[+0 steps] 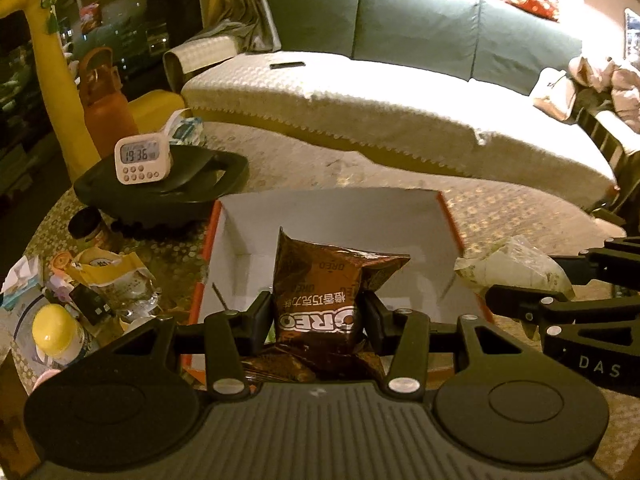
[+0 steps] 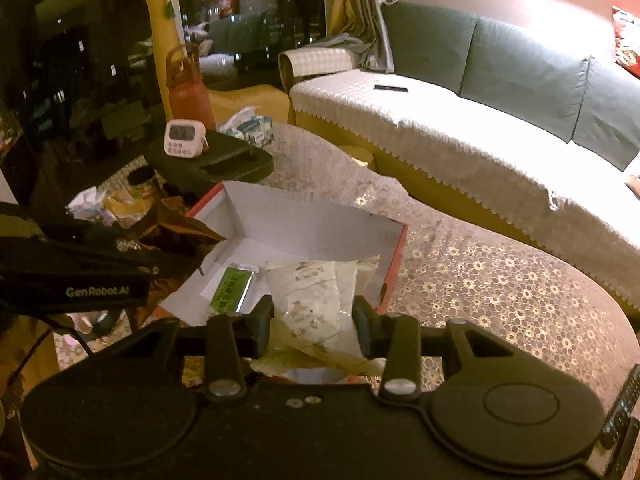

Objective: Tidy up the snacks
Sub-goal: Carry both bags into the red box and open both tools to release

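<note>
Sofa [image 1: 400, 92]: green back cushions, pale textured cover, 12 to 3 o'clock.
Giraffe toy [image 1: 44, 40]: yellow, upright, 10 o'clock.
Bottle [image 1: 105, 108]: orange-red, loop handle, beside giraffe toy.
Timer [image 1: 142, 160]: white, digits showing, resting on black tray [image 1: 224, 184], 9 o'clock.
Tablecloth [image 2: 500, 288]: floral lace pattern.

The left gripper [image 1: 318, 312] is tilting downward over the near edge of the open box [image 1: 332, 216], its fingers [image 1: 259, 316] clamping a brown packet [image 1: 320, 280]. The right gripper [image 2: 314, 320] is angling down beside it, over the box's right half, fingers [image 2: 366, 324] pinching a pale packet [image 2: 316, 296].
</note>
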{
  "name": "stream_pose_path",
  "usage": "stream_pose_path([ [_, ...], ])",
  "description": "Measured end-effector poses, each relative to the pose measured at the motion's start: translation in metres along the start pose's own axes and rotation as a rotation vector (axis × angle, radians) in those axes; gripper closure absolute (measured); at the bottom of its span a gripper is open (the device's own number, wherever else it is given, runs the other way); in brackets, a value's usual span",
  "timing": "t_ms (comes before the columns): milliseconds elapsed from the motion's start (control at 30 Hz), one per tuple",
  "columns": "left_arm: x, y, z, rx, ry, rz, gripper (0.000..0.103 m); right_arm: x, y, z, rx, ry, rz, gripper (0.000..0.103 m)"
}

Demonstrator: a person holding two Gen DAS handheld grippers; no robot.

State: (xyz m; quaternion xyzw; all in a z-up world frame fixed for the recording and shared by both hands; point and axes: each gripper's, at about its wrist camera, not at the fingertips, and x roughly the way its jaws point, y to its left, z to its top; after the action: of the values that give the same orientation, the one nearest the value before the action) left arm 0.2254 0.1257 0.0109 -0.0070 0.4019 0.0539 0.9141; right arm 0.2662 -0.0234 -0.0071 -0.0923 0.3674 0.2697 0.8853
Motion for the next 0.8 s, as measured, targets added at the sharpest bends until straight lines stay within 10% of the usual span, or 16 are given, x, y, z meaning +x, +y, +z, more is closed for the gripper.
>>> stream_pose_path([
  [800,0.116,0.013,-0.005,0.036,0.19,0.045,0.056,0.118,0.011,-0.007,-0.094,0.186,0.0,0.062],
])
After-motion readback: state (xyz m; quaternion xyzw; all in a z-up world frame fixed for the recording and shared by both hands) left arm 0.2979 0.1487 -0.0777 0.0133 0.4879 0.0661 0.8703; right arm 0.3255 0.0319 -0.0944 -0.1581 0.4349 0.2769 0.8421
